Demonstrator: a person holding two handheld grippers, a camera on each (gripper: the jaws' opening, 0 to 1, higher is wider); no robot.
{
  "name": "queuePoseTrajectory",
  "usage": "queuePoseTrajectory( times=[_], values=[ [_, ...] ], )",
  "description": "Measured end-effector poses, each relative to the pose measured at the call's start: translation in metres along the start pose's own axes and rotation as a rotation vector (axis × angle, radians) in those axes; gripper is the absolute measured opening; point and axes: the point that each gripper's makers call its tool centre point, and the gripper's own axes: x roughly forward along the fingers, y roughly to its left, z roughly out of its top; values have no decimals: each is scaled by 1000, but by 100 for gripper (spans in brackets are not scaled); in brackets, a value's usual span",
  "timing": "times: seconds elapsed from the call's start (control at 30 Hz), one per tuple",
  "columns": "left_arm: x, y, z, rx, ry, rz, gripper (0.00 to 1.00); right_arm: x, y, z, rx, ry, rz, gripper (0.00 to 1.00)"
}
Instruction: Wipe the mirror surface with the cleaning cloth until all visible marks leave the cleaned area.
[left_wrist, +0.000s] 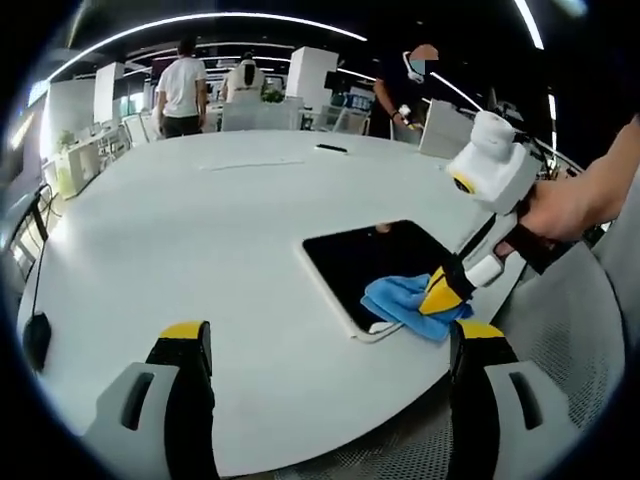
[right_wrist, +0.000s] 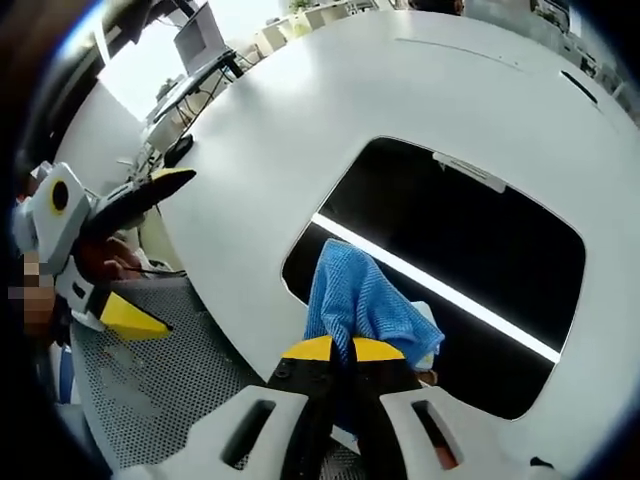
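Note:
A dark rectangular mirror (left_wrist: 375, 262) (right_wrist: 470, 240) lies flat on the white table near its front edge. A blue cleaning cloth (left_wrist: 400, 300) (right_wrist: 355, 295) rests on the mirror's near corner. My right gripper (right_wrist: 342, 352) (left_wrist: 440, 290) is shut on the cloth and presses it onto the glass. A ceiling light reflects as a bright stripe across the mirror. My left gripper (left_wrist: 330, 345) stands open above the table edge, left of the mirror, with nothing between its jaws; it also shows in the right gripper view (right_wrist: 150, 250).
The white round table (left_wrist: 200, 220) (right_wrist: 400, 90) spreads far beyond the mirror. A dark flat item (left_wrist: 331, 148) lies near its far edge. Grey mesh chairs (left_wrist: 570, 330) (right_wrist: 150, 380) stand beside the table. People stand behind the table (left_wrist: 182, 95). A hand (left_wrist: 560, 210) holds the right gripper.

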Motion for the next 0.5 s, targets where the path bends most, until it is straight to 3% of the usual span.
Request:
queuePoseTrajectory(
  times=[0.5],
  values=[
    [1,-3,-3,20,14,-15,99,-9,-20,-6,82,-20,-6,0]
  ],
)
